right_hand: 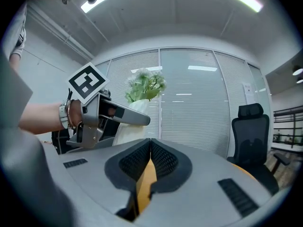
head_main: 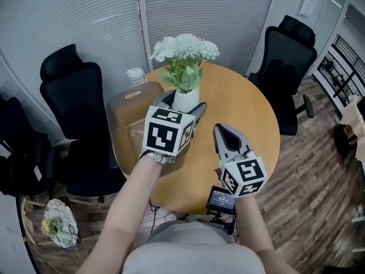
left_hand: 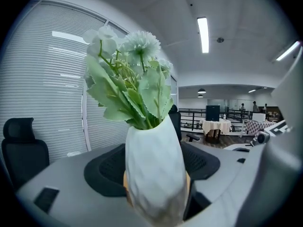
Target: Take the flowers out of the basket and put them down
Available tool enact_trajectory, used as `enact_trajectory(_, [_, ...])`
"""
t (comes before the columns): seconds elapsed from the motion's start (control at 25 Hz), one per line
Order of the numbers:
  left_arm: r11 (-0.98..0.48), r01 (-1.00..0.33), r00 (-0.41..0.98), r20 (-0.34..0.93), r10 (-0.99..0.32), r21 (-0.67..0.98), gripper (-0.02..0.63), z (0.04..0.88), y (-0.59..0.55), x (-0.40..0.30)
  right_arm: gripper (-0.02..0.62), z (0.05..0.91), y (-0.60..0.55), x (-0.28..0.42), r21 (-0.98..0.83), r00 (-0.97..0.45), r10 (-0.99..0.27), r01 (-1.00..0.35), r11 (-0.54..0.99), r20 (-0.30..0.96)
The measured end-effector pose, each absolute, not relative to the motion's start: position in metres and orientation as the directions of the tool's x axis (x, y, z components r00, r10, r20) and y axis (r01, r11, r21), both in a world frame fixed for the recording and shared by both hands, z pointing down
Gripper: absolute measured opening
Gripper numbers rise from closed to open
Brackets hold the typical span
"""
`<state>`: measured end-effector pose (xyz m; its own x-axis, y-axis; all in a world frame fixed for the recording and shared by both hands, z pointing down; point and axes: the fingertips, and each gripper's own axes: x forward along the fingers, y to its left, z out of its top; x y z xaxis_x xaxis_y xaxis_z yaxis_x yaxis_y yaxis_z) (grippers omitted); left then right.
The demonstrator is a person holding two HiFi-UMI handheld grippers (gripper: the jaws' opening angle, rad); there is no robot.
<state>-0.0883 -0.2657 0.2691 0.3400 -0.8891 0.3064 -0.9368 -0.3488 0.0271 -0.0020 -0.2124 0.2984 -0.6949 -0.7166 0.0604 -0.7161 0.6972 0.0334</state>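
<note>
My left tool (head_main: 183, 104) was clamped on the white bumpy vase (left_hand: 154, 169), with one jaw on each side of it. The vase sat right between the dark pads and filled the gap. My right tool (head_main: 223, 129) was near it, on the right, and did not touch it. Its jaws were pressed together with nothing between them.

The vase stood upright over the far half of the round wooden desk (head_main: 245, 96). The marker cube on my left tool hid the bottom of the vase. So I could not tell if the vase sat on the desk or hung just above it.

Inside the vase was a bunch of white flowers (head_main: 183, 47) with green leaves (head_main: 183, 76). The stems went down into the narrow mouth of the vase.

The flowers were round and fluffy and sat close together at the top. The leaves were wide and pale green, with jagged edges. The vase was fat in the middle and thinner at the top, with little dents all over.

A tan thing with a slot near its top (head_main: 128, 110) stood at the left edge of the desk, just beside my left tool. I could not tell what it was. Black office chairs (head_main: 74, 90) stood around the desk.
</note>
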Motion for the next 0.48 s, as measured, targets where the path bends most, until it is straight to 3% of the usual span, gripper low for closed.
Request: enact_trajectory(0.48, [-0.413,-0.909,0.411,0.268,-0.871,0.053,0.354,0.266,-0.277,-0.035,0.025,0.298,-0.218,0.038,0.053,-0.641,-0.764,-0.762,0.645,0.077])
